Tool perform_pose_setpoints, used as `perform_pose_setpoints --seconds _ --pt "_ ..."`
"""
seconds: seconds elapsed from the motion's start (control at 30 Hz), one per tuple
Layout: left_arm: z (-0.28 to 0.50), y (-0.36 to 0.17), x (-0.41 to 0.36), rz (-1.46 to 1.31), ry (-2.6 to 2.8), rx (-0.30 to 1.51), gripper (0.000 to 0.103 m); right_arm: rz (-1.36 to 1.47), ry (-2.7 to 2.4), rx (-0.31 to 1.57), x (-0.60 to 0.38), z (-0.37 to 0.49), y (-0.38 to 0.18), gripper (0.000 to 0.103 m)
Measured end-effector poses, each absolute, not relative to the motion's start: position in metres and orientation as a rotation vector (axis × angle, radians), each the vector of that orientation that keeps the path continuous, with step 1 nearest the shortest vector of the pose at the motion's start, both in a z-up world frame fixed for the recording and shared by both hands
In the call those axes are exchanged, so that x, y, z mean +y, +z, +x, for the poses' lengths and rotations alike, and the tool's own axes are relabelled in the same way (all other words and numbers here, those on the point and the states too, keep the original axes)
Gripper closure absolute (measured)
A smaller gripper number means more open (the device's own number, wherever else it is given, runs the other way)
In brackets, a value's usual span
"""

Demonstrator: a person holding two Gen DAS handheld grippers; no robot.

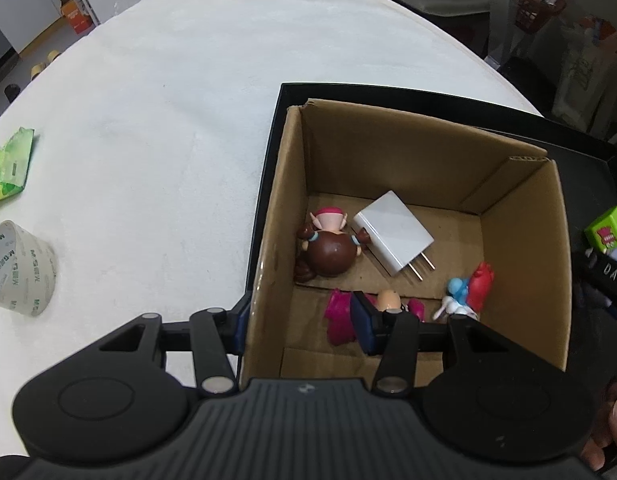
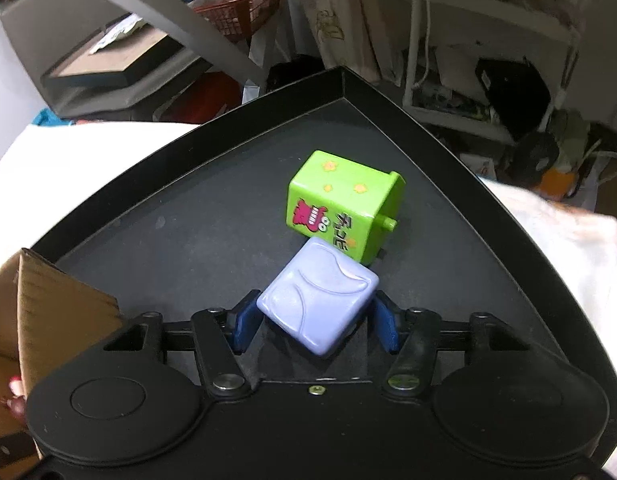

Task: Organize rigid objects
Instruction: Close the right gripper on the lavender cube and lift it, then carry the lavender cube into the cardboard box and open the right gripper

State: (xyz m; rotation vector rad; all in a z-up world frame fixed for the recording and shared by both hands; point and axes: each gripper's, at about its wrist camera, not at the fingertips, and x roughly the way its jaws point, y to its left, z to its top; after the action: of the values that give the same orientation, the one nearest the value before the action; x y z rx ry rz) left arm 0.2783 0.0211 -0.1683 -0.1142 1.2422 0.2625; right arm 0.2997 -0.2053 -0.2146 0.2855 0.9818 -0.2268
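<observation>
right wrist: glossy rounded lilac cube (image 2: 318,306)

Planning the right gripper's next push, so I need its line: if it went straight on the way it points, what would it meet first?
The right gripper already brackets the lilac plastic cube. Straight ahead, the green plastic box with the red cartoon face comes first, apparently touching the cube, on the black tray.

Cardboard box (image 1: 520,248) showing matt, rough walls; beside it, green plastic block (image 2: 340,204) and lilac cube (image 2: 316,304) gleaming glossy, smooth.
</observation>
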Motion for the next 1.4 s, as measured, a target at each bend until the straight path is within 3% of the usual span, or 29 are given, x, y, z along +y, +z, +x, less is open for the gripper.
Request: perform_pose_setpoints --seconds 1.4 --pt "0.231 -0.143 0.032 -0.167 0.25 1.174 0.054 0.238 0.066 0.779 -0.172 0.259 -0.139 0.047"
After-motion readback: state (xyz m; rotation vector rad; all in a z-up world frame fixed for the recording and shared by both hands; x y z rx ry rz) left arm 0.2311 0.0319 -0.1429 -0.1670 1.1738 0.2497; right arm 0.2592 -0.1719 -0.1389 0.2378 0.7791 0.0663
